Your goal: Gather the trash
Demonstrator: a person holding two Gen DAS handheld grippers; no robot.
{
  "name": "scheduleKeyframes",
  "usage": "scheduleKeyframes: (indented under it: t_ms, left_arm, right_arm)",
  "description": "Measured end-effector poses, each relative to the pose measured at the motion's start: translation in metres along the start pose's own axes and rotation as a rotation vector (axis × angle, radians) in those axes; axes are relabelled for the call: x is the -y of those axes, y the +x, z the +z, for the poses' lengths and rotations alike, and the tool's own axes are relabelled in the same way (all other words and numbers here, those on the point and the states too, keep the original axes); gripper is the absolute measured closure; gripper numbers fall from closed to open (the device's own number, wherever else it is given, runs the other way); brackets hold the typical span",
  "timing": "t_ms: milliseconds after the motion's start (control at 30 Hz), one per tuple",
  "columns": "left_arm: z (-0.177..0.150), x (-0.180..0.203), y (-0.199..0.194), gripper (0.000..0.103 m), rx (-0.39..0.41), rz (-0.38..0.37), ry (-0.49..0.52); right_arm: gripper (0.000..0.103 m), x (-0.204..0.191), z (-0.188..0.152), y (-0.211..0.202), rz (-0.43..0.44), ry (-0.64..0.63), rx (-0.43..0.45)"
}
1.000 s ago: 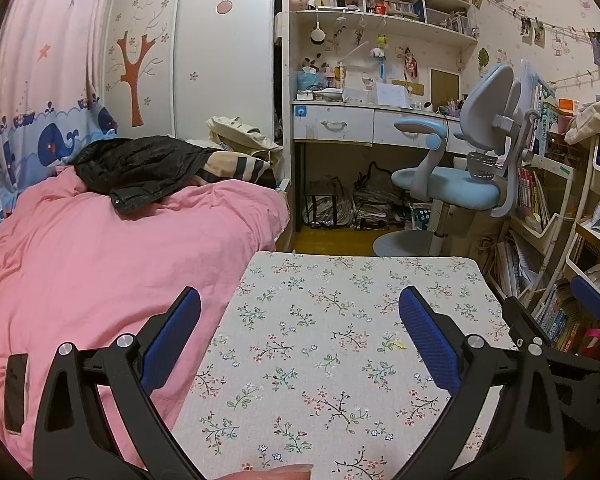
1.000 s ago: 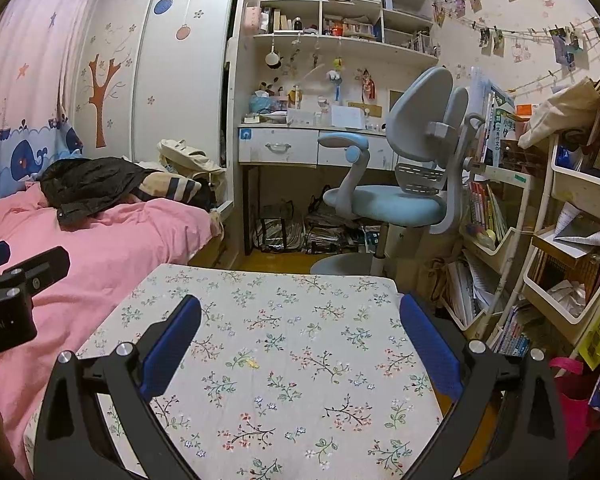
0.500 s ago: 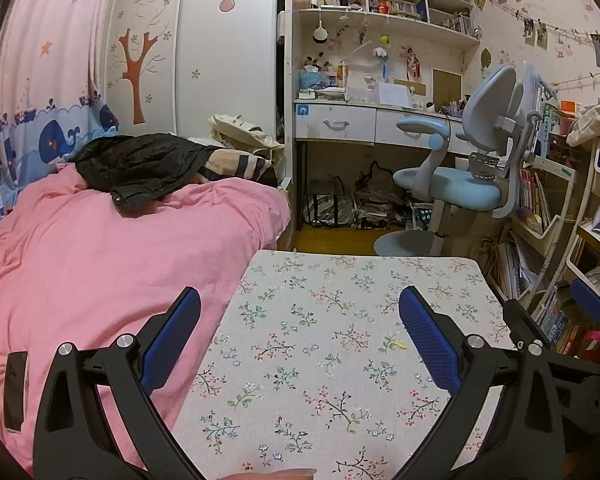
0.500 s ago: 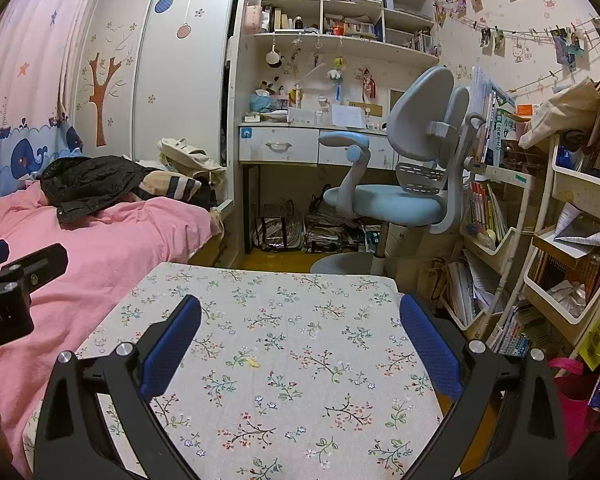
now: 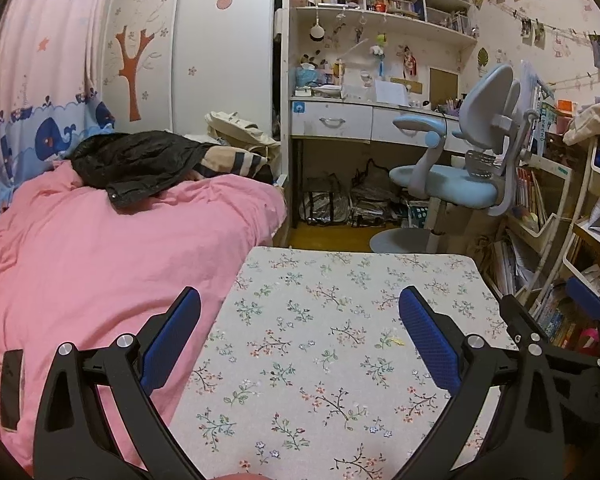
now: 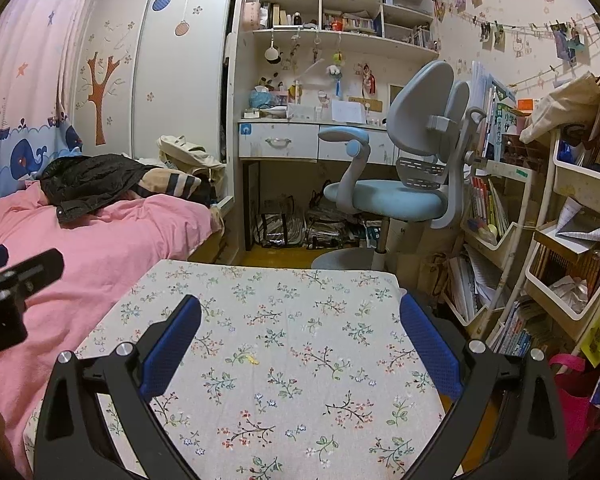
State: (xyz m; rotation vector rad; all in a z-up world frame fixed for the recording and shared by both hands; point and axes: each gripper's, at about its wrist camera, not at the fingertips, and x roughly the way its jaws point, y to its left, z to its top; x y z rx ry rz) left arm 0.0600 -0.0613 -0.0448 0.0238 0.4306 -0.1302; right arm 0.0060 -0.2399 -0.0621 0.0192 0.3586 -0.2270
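Two grippers, both spread wide with nothing between the pads. Left gripper (image 5: 300,328) and right gripper (image 6: 300,328) hover side by side over the floral tablecloth (image 5: 340,360), aimed at the far desk (image 6: 300,144); black angular frames, blue textured pads (image 6: 428,344).

Cloth is matte woven fabric, pale with small sprig print, draped over a rectangular table. One tiny yellow scrap (image 6: 252,359) lies on it, near the middle between the right gripper's fingers; in the left view the same scrap (image 5: 398,342) sits just inside the right finger. Too small to tell what it is, paper or plastic.

Left of the table: pink duvet (image 5: 100,248), soft and creased, with a crumpled black jacket (image 5: 136,164) on the far end. Far right: blue-grey swivel chair (image 6: 400,184), smooth moulded plastic, and a white tiered shelf cart (image 6: 572,240) with crumpled paper (image 6: 572,290) in a lower bin.

Right gripper's frame is cut off at the left view's right edge; left gripper shows only as a dark block at the right view's left edge. Near table edge hidden behind the frames.
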Motion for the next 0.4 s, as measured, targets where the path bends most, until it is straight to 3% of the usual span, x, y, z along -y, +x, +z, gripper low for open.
scheduleKeyframes:
  t_ms: [167,400]
  left_arm:
    - [0.002,0.0,0.002,0.007,-0.02,0.023,0.016]
    - [0.005,0.001,0.004,0.007,-0.048,0.03,0.043]
  right_arm:
    - [0.007,0.004,-0.01,0.024,-0.018,-0.036,-0.078]
    - [0.007,0.018,-0.042,0.089,-0.036,-0.05,-0.331]
